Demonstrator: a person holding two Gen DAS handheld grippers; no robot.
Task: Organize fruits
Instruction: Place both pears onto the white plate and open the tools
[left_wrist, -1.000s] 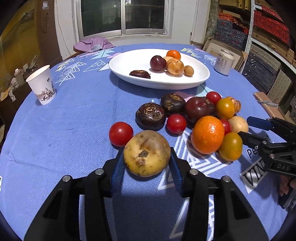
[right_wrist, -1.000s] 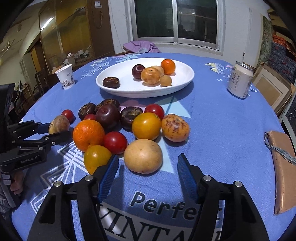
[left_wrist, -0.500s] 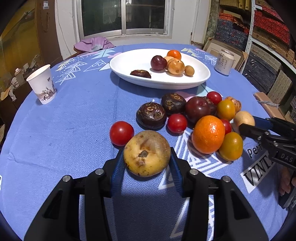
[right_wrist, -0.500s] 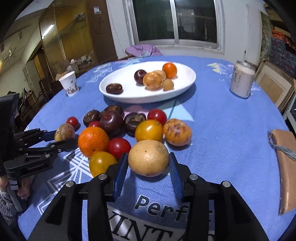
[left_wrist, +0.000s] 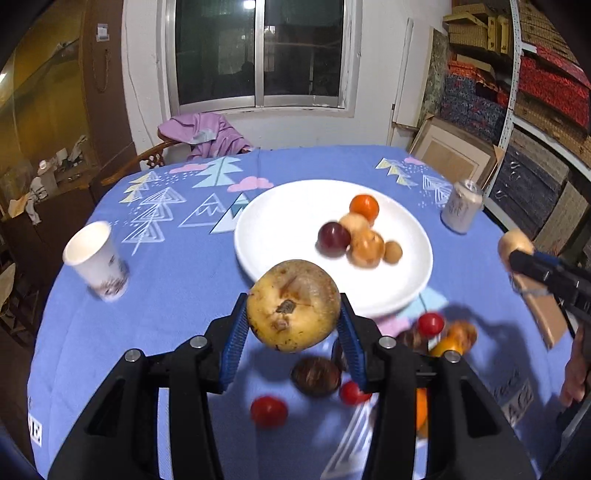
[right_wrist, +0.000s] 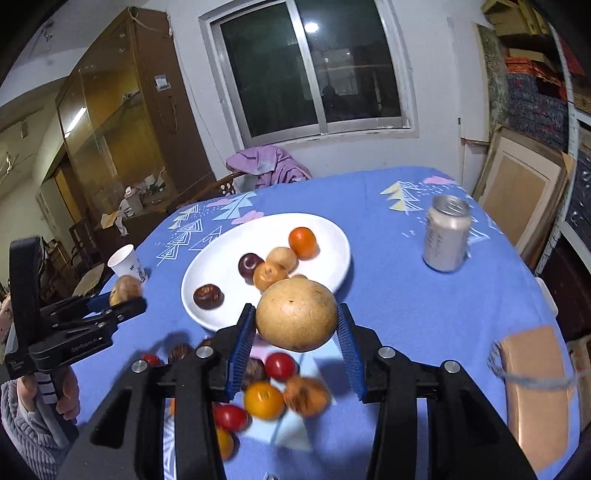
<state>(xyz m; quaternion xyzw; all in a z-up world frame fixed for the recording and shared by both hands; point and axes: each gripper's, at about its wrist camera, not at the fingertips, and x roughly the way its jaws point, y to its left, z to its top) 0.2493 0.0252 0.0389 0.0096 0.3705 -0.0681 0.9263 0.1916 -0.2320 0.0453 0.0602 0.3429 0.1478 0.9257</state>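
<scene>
My left gripper (left_wrist: 293, 334) is shut on a spotted yellow-brown pear (left_wrist: 293, 304) and holds it in the air near the front rim of the white plate (left_wrist: 280, 236). My right gripper (right_wrist: 297, 332) is shut on a smooth tan pear (right_wrist: 296, 314), also lifted, just before the plate (right_wrist: 218, 269). The plate holds an orange (right_wrist: 303, 242), a dark plum (right_wrist: 250, 264) and several other fruits. More fruits lie on the blue tablecloth below both grippers, among them tomatoes (left_wrist: 269, 411) and an orange-yellow fruit (right_wrist: 263, 400). The left gripper shows at the left of the right wrist view (right_wrist: 122, 301).
A paper cup (left_wrist: 96, 258) stands on the left of the table. A drink can (right_wrist: 446, 238) stands to the right of the plate. A brown pouch (right_wrist: 537, 391) lies at the table's right edge. A chair with purple cloth (right_wrist: 267, 166) is behind the table.
Both grippers have lifted their pears off the tablecloth and moved toward the plate. The right gripper closed on the tan pear during this second.
</scene>
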